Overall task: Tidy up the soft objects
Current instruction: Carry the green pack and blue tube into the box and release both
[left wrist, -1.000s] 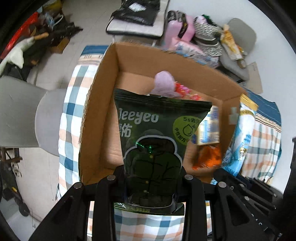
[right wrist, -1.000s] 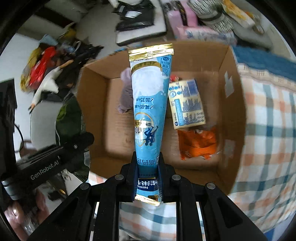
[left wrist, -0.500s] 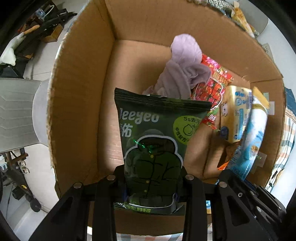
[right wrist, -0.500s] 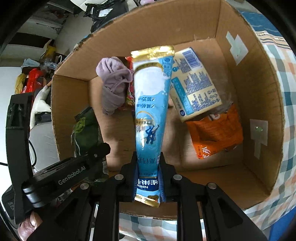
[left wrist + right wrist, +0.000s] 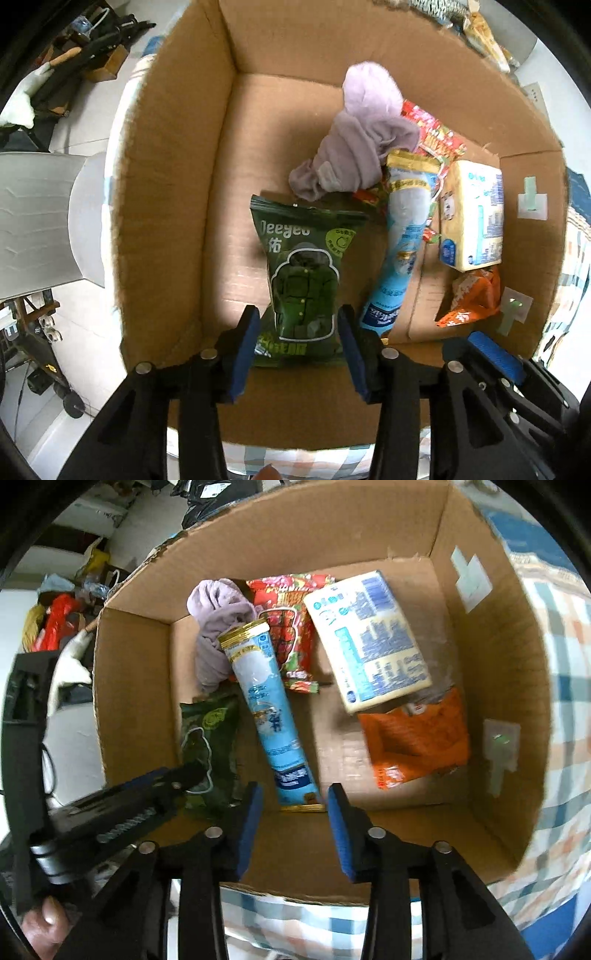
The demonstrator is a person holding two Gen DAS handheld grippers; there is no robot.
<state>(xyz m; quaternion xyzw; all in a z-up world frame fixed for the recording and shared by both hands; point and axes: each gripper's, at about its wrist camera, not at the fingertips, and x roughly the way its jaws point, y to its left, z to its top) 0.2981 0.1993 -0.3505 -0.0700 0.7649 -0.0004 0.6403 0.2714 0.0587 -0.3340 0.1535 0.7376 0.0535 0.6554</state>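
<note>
A dark green snack bag [image 5: 303,273] lies on the floor of the cardboard box [image 5: 166,184]; it also shows in the right wrist view [image 5: 210,746]. My left gripper [image 5: 301,350] is open just above the bag's near end, apart from it. A long light-blue pouch [image 5: 273,723] lies beside it, also seen in the left wrist view [image 5: 399,251]. My right gripper [image 5: 293,819] is open over the pouch's near end, empty.
The box [image 5: 491,672] also holds a lilac cloth [image 5: 362,133], a red snack bag [image 5: 288,620], a cream-and-blue pack [image 5: 369,642] and an orange bag [image 5: 417,738]. The box stands on a checked cloth [image 5: 561,738]. A grey chair [image 5: 40,221] is on the left.
Both grippers went down into the box, opened and let go. The green bag and the blue pouch now lie on the box floor.
</note>
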